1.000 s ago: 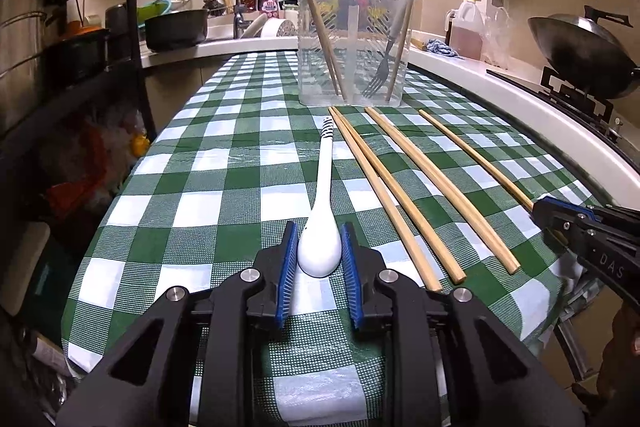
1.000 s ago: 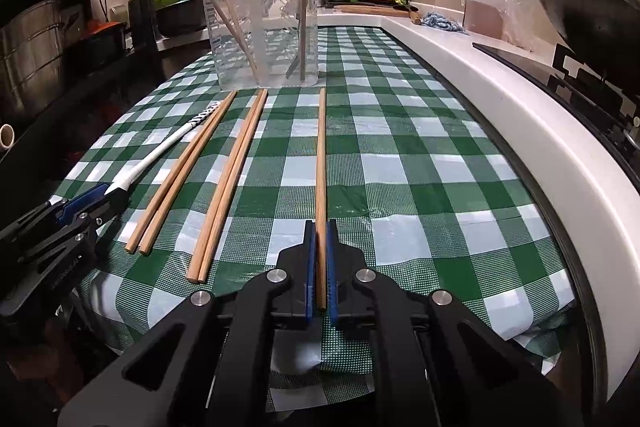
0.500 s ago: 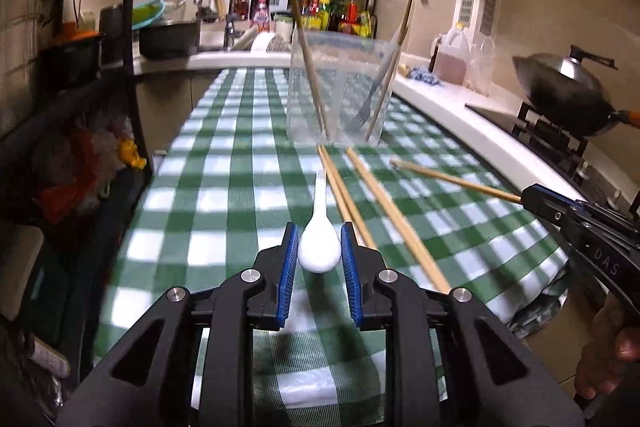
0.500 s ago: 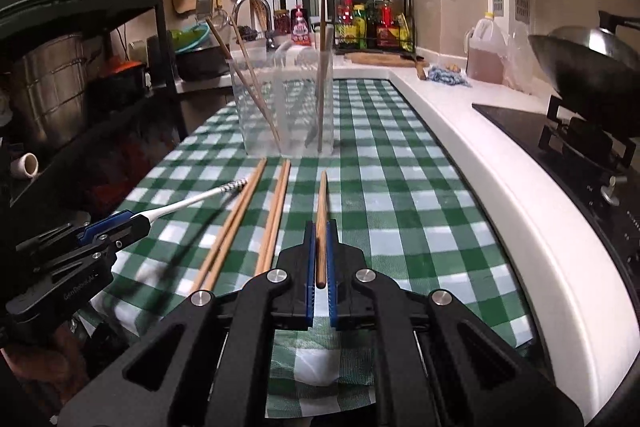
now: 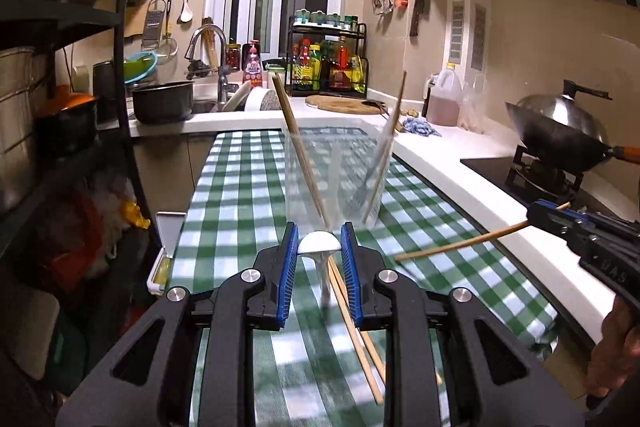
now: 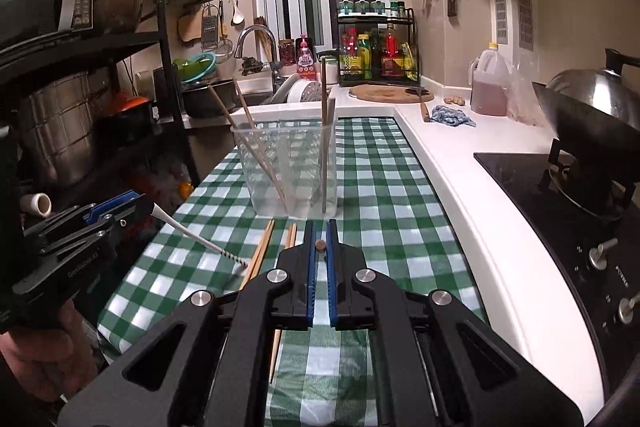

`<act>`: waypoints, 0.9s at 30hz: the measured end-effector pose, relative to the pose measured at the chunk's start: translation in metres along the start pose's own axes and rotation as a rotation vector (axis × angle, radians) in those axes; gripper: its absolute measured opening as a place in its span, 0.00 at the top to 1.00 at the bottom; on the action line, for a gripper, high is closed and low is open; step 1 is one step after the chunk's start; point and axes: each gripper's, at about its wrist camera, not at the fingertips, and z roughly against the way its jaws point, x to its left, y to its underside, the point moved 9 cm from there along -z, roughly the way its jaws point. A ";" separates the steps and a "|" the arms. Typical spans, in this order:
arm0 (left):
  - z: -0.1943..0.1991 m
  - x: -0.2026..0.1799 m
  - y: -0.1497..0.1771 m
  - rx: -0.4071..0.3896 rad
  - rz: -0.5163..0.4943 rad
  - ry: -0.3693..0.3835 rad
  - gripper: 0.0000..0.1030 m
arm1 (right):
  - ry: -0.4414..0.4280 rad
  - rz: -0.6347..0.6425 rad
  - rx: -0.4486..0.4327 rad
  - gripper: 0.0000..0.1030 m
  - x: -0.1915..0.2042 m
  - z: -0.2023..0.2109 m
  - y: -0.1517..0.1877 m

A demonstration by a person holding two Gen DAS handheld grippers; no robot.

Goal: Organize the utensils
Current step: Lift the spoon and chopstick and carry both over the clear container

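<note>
My left gripper (image 5: 319, 247) is shut on the bowl of a white spoon (image 5: 319, 242), lifted above the checked cloth; its handle hangs down toward the table, as the right wrist view shows (image 6: 200, 237). My right gripper (image 6: 319, 247) is shut on a wooden chopstick (image 6: 319, 245), seen end-on there and slanting in the air in the left wrist view (image 5: 460, 245). A clear plastic container (image 5: 338, 179) stands ahead on the cloth with chopsticks and a fork in it. Three chopsticks (image 5: 356, 331) lie on the cloth below the grippers.
The table has a green-and-white checked cloth (image 6: 372, 187). A white counter (image 6: 480, 187) runs along the right with a stove and wok (image 6: 592, 131). A dark shelf rack (image 5: 60, 107) stands left. Sink, pot and spice rack (image 5: 328, 67) are at the back.
Both grippers have lifted their utensils off the cloth and risen. The spoon's handle now hangs down, and the chopstick is in the air. The container looks closer.
</note>
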 end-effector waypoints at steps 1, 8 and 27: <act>-0.002 0.001 -0.005 -0.001 0.001 0.000 0.79 | -0.005 -0.004 0.002 0.95 -0.002 -0.001 -0.008; -0.008 0.006 -0.027 -0.007 -0.003 -0.018 0.79 | -0.013 0.013 0.062 0.95 -0.008 -0.014 -0.046; -0.021 0.009 -0.043 0.016 -0.009 -0.021 0.79 | -0.024 0.097 0.184 0.95 0.001 -0.049 -0.072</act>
